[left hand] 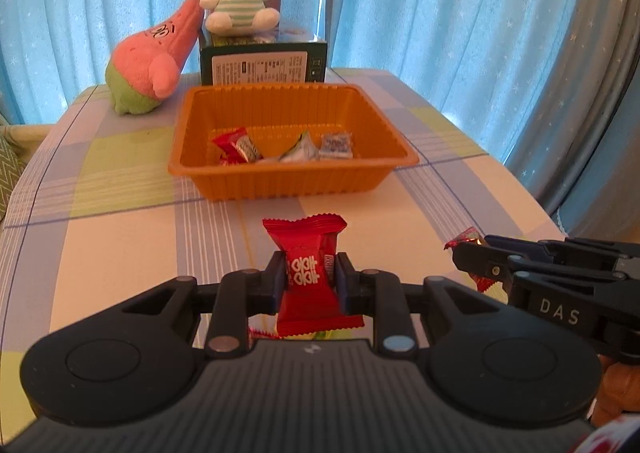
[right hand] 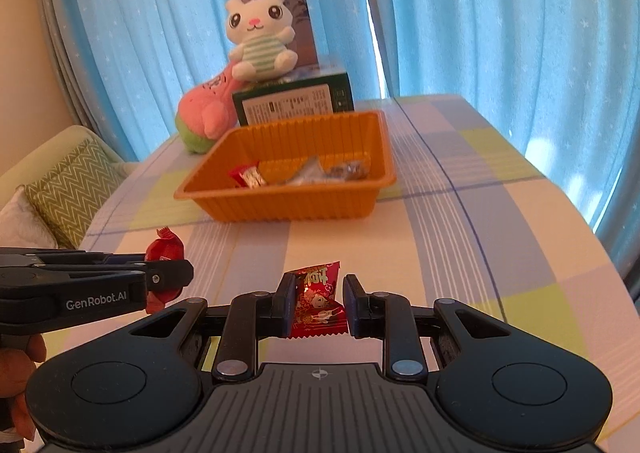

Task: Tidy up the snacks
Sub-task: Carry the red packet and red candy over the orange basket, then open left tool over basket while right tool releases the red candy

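Blue star-print curtains back a checked-cloth surface (left hand: 120, 213). At left, the left gripper (left hand: 311, 277) is clamped on a red square-wrapped candy (left hand: 310, 273). Ahead of both grippers sits the orange ribbed plastic tray (left hand: 296, 181), already holding about three wrapped snacks. At right, the right gripper (right hand: 318, 303) brackets a red foil candy (right hand: 318, 301); its jaws look slightly apart, so the grip is uncertain. Judging by this, both candies remain to deliver.

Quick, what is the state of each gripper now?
Left gripper: closed on a red snack packet.
Right gripper: around a red candy; a gap shows at one finger, so the grip is uncertain.
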